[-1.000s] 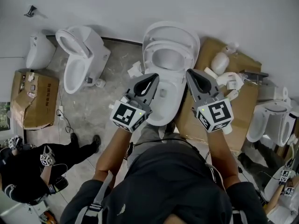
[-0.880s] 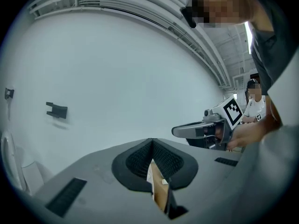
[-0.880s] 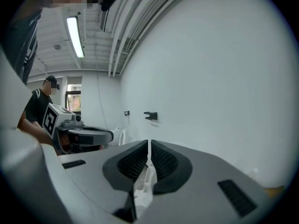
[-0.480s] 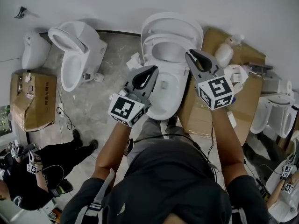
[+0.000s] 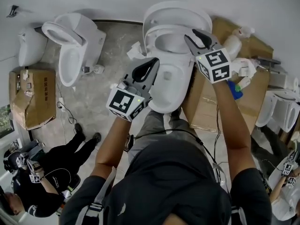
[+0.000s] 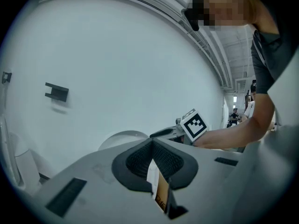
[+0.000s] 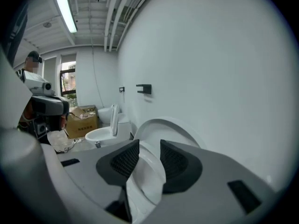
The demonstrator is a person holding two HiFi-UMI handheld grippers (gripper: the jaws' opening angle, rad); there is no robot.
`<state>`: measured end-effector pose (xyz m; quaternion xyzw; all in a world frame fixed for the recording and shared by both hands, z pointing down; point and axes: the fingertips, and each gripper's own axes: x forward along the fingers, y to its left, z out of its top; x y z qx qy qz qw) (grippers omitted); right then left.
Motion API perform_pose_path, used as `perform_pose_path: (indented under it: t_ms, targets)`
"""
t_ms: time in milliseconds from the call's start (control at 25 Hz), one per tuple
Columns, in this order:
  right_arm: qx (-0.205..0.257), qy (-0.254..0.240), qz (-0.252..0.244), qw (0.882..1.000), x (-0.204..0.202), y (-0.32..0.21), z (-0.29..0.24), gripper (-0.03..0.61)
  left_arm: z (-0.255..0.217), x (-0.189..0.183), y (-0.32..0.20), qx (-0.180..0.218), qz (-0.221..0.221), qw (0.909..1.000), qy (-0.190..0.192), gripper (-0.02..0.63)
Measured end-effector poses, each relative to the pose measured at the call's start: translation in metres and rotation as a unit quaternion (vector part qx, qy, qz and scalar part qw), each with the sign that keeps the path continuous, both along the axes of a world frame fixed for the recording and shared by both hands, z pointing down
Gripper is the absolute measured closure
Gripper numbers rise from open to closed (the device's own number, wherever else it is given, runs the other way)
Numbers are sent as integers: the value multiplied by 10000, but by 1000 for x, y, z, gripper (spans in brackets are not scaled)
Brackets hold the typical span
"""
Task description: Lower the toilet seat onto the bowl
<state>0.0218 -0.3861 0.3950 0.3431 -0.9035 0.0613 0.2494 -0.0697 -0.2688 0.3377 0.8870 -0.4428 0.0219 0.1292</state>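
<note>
A white toilet stands against the wall, its lid [image 5: 180, 11] upright and its seat [image 5: 157, 32] raised just in front of the lid, above the bowl [image 5: 168, 90]. My right gripper [image 5: 191, 34] is at the seat's right edge. Its jaws have just been opening, and in the right gripper view the seat's white rim [image 7: 150, 174] runs through the gap of the right gripper [image 7: 147, 146] with the lid [image 7: 163, 127] behind. My left gripper [image 5: 154, 63] hovers over the bowl's left side. In the left gripper view the left gripper [image 6: 152, 143] has its tips together and holds nothing.
A second toilet [image 5: 75, 46] and another white fixture [image 5: 29, 46] stand at the left, near a cardboard box [image 5: 30, 97]. Flattened cardboard [image 5: 234, 102] with white parts lies right of the bowl, by more toilets [image 5: 281, 111]. A person [image 5: 51, 177] crouches at lower left.
My right gripper has moved forward to the seat's right edge and its jaws have parted around the rim. My left gripper has shifted a little forward, still closed.
</note>
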Motion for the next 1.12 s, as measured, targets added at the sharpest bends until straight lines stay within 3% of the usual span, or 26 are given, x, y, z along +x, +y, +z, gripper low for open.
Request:
perform_pose_path:
  t_ms: [360, 520, 760, 1120]
  targets:
    - [-135, 825, -60, 9965, -8, -46, 78, 442, 32, -5, -18, -262, 150, 9995, -67, 609]
    - [-60, 1127, -51, 9936, -4, -62, 98, 431, 38, -11, -28, -111, 191, 9997, -73, 609]
    - [190, 1425, -243, 9893, -5, -60, 102, 428, 48, -19, -26, -261, 121, 9995, -102, 609]
    - [77, 1744, -586, 9829, -8, -38, 98, 443, 53, -19, -21, -304, 126, 9994, -146, 609]
